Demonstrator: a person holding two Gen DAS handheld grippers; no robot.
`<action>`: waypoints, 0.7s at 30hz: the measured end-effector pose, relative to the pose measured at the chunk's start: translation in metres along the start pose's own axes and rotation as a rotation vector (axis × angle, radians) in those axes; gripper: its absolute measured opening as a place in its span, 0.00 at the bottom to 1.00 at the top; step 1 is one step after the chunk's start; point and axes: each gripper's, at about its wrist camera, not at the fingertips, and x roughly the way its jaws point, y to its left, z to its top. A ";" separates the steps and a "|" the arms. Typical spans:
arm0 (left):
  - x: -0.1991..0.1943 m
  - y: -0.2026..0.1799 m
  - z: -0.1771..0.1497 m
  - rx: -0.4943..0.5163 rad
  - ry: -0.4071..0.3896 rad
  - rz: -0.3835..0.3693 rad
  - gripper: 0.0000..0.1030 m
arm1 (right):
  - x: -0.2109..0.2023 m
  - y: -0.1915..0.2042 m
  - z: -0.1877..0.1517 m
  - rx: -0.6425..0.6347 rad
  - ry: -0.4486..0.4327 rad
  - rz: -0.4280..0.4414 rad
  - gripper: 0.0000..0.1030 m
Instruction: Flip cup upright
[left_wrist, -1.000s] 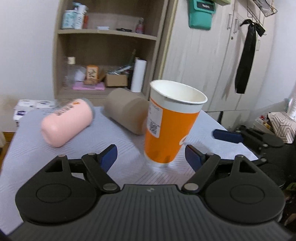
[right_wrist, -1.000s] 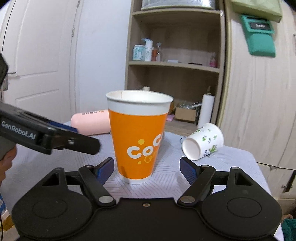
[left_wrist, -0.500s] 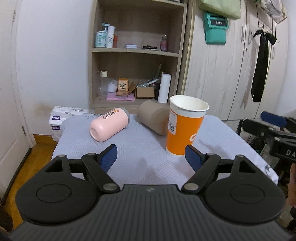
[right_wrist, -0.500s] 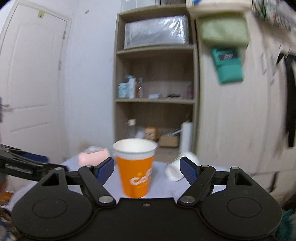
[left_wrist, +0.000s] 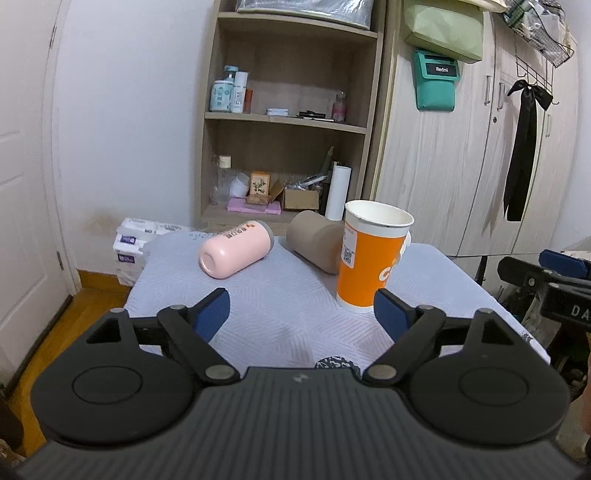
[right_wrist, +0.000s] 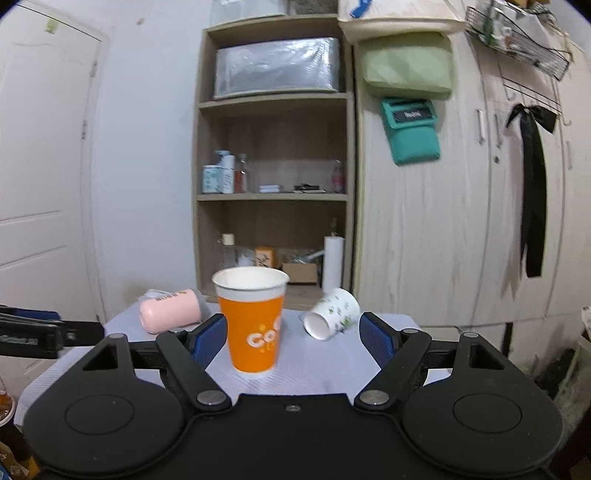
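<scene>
Left gripper (left_wrist: 301, 314): it is hanging over the near edge of the table (left_wrist: 258, 306) with its jaws spread wide and nothing sitting between the blue pads.
Right gripper (right_wrist: 291, 332): it is also gaping wide and carrying nothing; the orange paper cup (right_wrist: 253, 321) is showing between its pads in the view but standing beyond them, untouched.
Orange paper cup: it is standing on its base, mouth up, on the grey cloth, so I am judging this one as already righted.
Cups lying down: the pink cup (left_wrist: 236, 253), the tan cup (left_wrist: 314, 243) and the white floral cup (right_wrist: 332, 314) are all resting on their sides.
Pink cup: it is lying ahead and to the left of the left gripper, one round end turning toward the camera, long axis running from near-left to far-right.
Tan cup: it is lying just behind and left of the orange cup, close enough that I cannot tell whether they are touching.
White floral cup: it is lying ahead of the right gripper, right of the orange cup, open mouth pointing toward the camera and slightly left.
Nearer hand: the left is looking better placed for the pink cup, the right for the floral one.
Deciding relation: each long axis is pointing roughly toward its gripper, so a grasp across the body is probably calling for a sideways approach.
</scene>
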 end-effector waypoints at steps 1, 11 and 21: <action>-0.001 -0.001 0.000 0.006 -0.007 0.007 0.88 | 0.000 -0.001 -0.001 0.001 0.000 -0.008 0.84; -0.001 -0.006 -0.004 0.027 -0.015 0.074 1.00 | -0.003 -0.008 -0.003 0.017 -0.001 -0.073 1.00; -0.002 -0.008 -0.006 0.024 -0.007 0.099 1.00 | 0.000 -0.004 -0.005 0.003 0.028 -0.071 1.00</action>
